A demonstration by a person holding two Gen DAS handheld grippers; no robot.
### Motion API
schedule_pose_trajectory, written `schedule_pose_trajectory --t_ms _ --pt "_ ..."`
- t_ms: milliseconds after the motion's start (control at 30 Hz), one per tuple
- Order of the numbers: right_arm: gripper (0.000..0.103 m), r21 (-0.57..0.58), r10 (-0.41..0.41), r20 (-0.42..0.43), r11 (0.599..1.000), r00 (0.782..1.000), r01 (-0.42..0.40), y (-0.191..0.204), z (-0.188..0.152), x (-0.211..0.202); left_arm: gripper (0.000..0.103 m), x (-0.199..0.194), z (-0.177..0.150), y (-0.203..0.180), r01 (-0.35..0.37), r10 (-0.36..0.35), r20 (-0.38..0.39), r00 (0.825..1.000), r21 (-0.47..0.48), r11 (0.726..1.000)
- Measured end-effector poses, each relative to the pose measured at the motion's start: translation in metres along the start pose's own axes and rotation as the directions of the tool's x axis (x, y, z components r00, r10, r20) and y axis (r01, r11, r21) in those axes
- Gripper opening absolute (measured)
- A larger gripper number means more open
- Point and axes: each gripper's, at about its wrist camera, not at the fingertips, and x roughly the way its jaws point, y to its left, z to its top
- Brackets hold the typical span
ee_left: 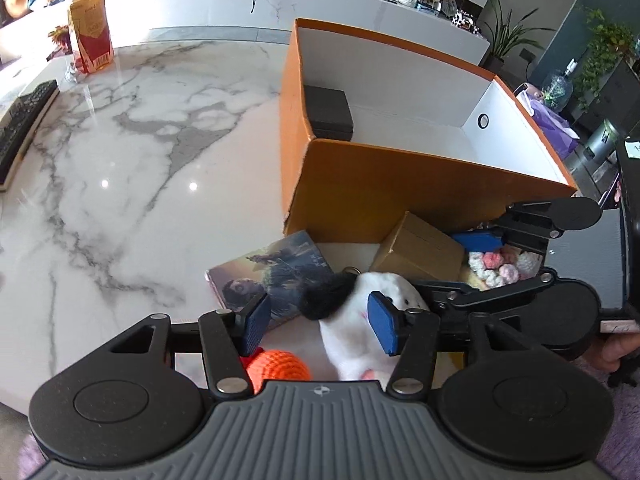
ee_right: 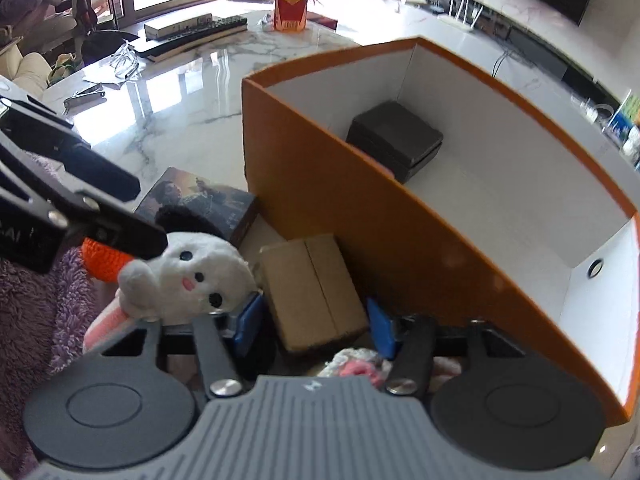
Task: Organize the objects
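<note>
My left gripper point(ee_left: 320, 320) gapes over the white plush rabbit point(ee_left: 352, 336); my right gripper point(ee_right: 314, 326) stands open around the cardboard box point(ee_right: 312, 288), crowded against the orange bin point(ee_right: 360, 216) on the desk point(ee_left: 120, 160)

A marble worktop point(ee_left: 120, 160) carries a red-and-yellow carton point(ee_left: 90, 32) standing upright at its far edge. A black keyboard point(ee_left: 20, 120) lies along the left side. Potted plants point(ee_left: 600, 52) stand beyond.
</note>
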Motion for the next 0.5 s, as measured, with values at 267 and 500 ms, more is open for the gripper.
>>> schedule_pose_trajectory --t_ms 267,500 --pt "0.05 0.011 0.048 -0.031 0.999 0.998 -0.048 0.001 0.004 -0.003 0.075 0.018 0.009 -0.003 -0.046 0.078 -0.062 0.995 0.41 0.911" --pt "0.054 0.049 0.073 -0.032 0.996 0.997 -0.072 -0.001 0.017 -0.001 0.076 0.041 0.016 -0.002 0.037 0.058 -0.145 0.988 0.579 0.814"
